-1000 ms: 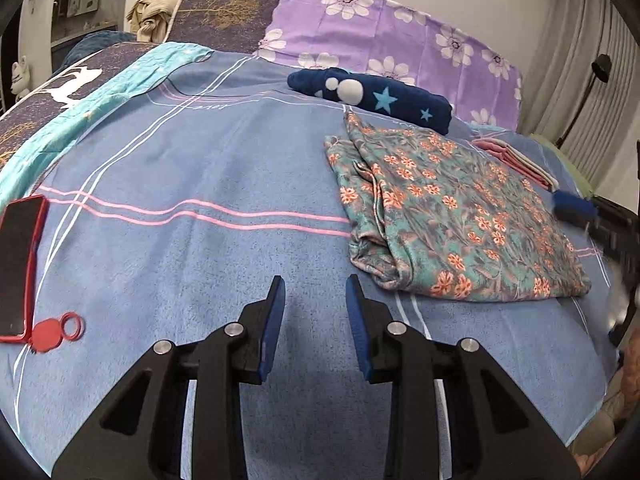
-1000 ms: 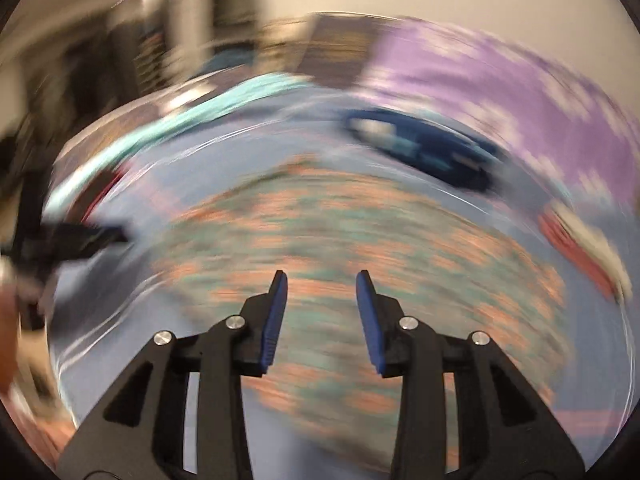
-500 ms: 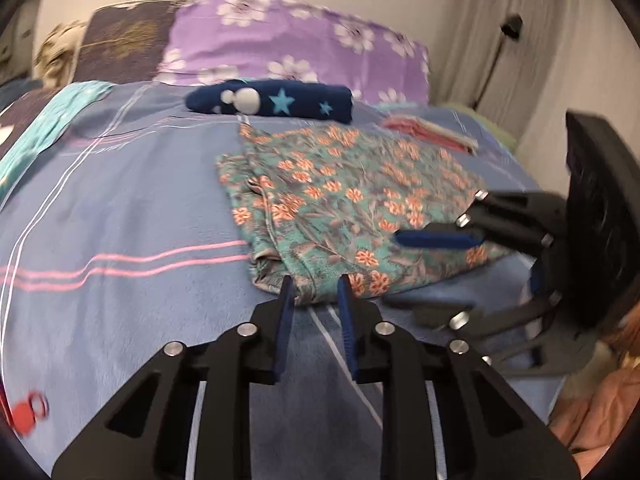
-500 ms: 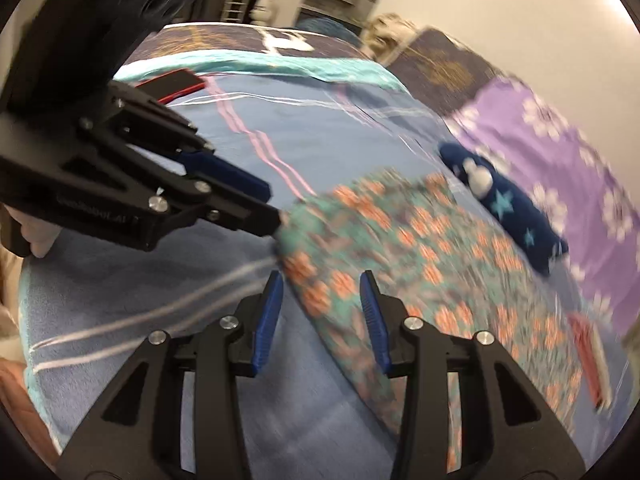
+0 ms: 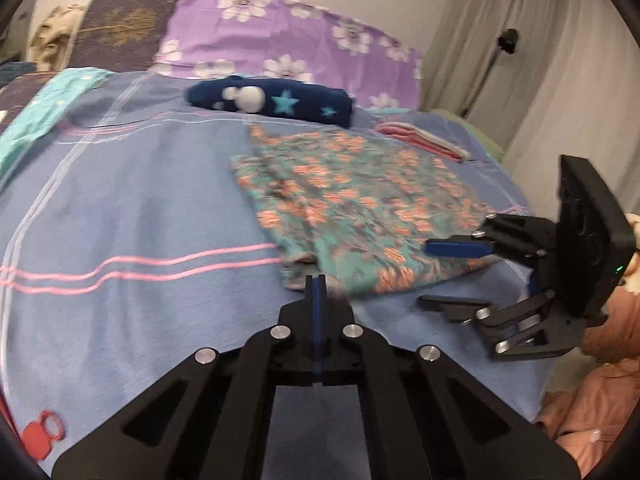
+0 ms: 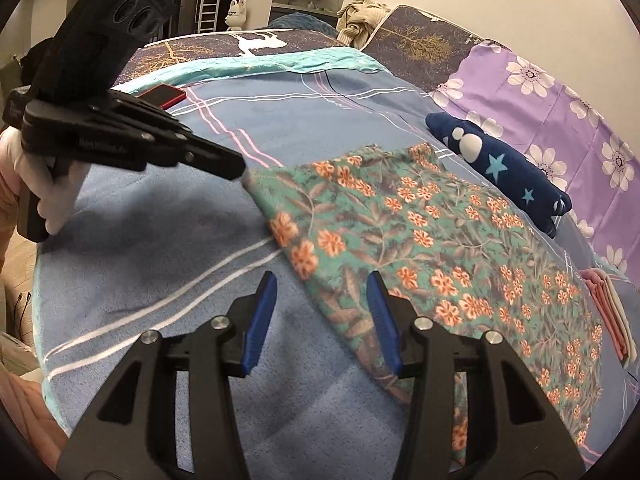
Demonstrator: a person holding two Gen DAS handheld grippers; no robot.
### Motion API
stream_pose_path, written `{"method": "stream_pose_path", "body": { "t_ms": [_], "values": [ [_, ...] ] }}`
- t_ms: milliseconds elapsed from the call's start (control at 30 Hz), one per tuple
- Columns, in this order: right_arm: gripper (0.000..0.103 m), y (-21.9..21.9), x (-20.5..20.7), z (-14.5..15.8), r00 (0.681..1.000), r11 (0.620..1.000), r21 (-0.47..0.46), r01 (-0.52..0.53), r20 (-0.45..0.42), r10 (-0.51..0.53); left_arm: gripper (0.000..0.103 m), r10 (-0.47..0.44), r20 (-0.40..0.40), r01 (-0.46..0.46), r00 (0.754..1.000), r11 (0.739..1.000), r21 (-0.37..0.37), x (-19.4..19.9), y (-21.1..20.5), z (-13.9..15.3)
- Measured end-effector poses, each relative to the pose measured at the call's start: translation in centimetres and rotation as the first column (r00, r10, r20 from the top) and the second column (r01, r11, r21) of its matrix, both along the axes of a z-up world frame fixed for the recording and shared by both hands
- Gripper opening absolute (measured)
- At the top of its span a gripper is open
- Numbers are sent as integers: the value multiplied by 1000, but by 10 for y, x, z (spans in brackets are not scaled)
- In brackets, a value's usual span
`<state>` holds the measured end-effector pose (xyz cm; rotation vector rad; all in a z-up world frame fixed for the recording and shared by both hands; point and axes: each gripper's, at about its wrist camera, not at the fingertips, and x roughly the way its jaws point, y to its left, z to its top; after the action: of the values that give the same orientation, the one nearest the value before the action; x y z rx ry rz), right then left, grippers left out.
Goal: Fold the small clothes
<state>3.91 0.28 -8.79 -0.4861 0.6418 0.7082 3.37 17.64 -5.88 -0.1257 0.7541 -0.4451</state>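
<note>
A teal garment with orange flowers [image 5: 360, 200] [image 6: 440, 240] lies folded flat on the blue bedsheet [image 5: 140, 208]. My left gripper [image 5: 316, 280] [image 6: 241, 170] is shut, its tips pinching the garment's near left corner. My right gripper [image 6: 322, 300] [image 5: 440, 276] has its jaws opening. They straddle the garment's near edge, which lies between the blue pads [image 6: 378, 300] without being pressed. In the left wrist view one right finger hovers over the cloth and the other rests low by the sheet.
A navy star-patterned roll [image 5: 272, 100] [image 6: 500, 164] and a folded pink cloth [image 5: 424, 140] [image 6: 608, 304] lie beyond the garment, before a purple flowered pillow [image 5: 288, 40]. A red phone [image 6: 162, 96] and a red ring tag [image 5: 42, 434] sit at the left. The bed edge runs close below both grippers.
The left gripper's jaws went from apart to fully shut at the garment's near corner. The right gripper swung in to the garment's near edge and its jaws widened.
</note>
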Motion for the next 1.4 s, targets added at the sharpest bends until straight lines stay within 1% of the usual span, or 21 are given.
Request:
{"method": "stream_pose_path", "body": {
  "t_ms": [100,200,267,300,333,367,400,433,567,667,800,867,933,967,1000,1067,1100,1133,1233,1333,1400],
  "values": [
    [48,2,-1,-1,1000,1000,-7,-5,5,5,0,9,-10,-9,1000,1000,-30,-5,8,-6],
    [50,7,-3,-3,1000,999,-26,-20,14,20,0,-19,-7,18,1000,999,-40,-6,3,-8],
    [50,11,-4,-5,999,999,-40,-32,17,33,13,-40,-5,39,999,999,-35,-2,-6,-8],
    [50,13,-4,-6,999,998,-45,-36,17,37,29,-50,-7,49,999,998,-37,2,-10,-9],
    [51,15,-4,-6,999,998,-48,-39,18,40,34,-59,-11,59,998,997,-43,8,-14,-11],
    [51,16,-4,-6,999,998,-48,-40,18,41,34,-65,-24,64,998,997,-51,13,-16,-14],
    [51,18,-4,-6,999,998,-48,-42,17,43,28,-69,-37,67,997,996,-56,15,-17,-16],
    [51,19,-4,-6,999,998,-47,-43,16,43,2,-74,-40,71,996,995,-64,18,-18,-16],
    [52,22,-3,-6,999,998,-44,-45,17,46,0,-45,-34,43,998,998,-45,11,-12,-9],
    [53,29,-1,-6,998,997,-57,-48,28,49,0,9,-57,-10,998,1000,-17,5,0,-12],
    [53,53,-4,-14,992,988,-138,-70,95,83,0,66,-84,-69,994,997,-39,1,19,-18],
    [53,67,-5,-23,985,977,-208,-56,149,88,6,80,-91,-86,993,995,-59,4,26,-17],
    [53,79,-8,-29,971,965,-261,-39,220,99,32,96,-90,-102,991,992,-75,9,31,-16],
    [53,84,-9,-31,960,958,-284,-30,258,106,34,102,-89,-110,991,990,-87,14,33,-15],
    [52,87,-9,-32,955,955,-294,-23,277,109,36,101,-90,-110,991,989,-98,20,34,-14],
    [43,97,-7,-35,941,948,-318,-4,318,111,43,79,-113,-96,990,984,-147,38,37,-12],
    [20,100,-5,-37,942,946,-324,-2,318,111,47,63,-129,-86,990,980,-179,49,39,-12],
    [8,103,-2,-39,945,944,-329,5,311,103,50,53,-141,-80,989,977,-198,58,40,-11],
    [8,102,-2,-31,944,960,-280,22,323,73,56,-42,-201,-19,979,957,-289,98,39,-14],
    [8,98,4,-29,953,965,-260,24,297,56,58,-88,-295,-22,952,936,-351,147,31,-32],
    [8,98,7,-31,958,965,-261,24,281,53,57,-88,-310,-36,946,927,-374,170,25,-42]
  ]
}}
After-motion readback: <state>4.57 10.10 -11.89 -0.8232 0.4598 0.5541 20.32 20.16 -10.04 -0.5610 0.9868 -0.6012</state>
